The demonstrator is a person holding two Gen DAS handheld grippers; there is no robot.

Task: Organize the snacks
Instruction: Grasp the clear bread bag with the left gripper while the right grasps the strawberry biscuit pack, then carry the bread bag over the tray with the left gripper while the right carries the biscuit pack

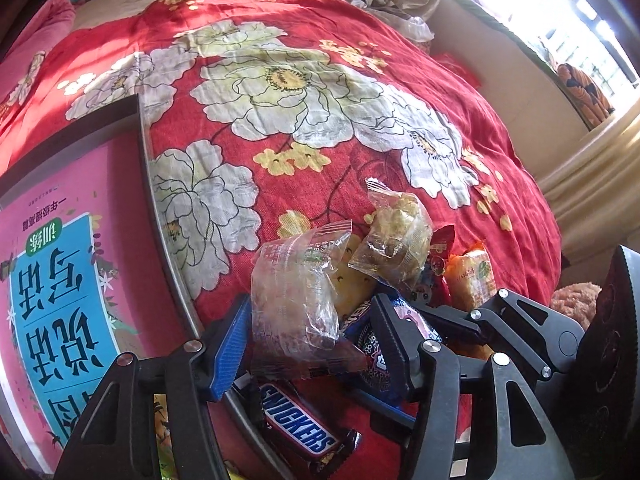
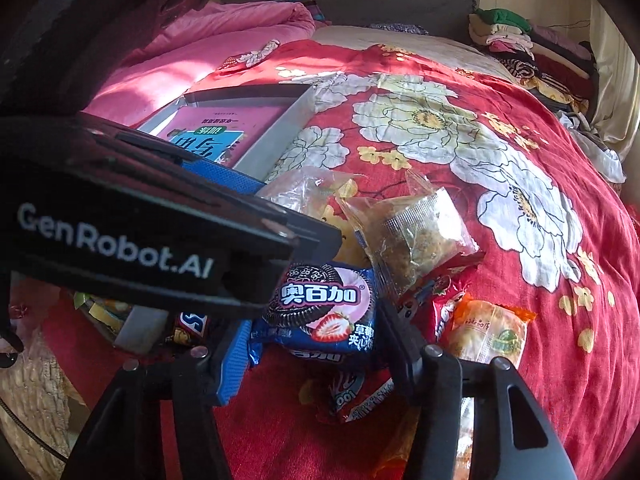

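A heap of snacks lies on a red flowered bedspread. My left gripper is closed around a clear-wrapped reddish cake, fingers touching its sides. A Snickers bar lies below it. My right gripper is closed around a blue Oreo strawberry pack; it also shows in the left wrist view. A clear pack with a crumbly cake and an orange-wrapped cake lie beside it. A grey tray holds a pink book.
A red sachet lies under the right gripper. A pink quilt is at the bed's far left and folded clothes are piled at the far right. The bed's edge and a window are to the right.
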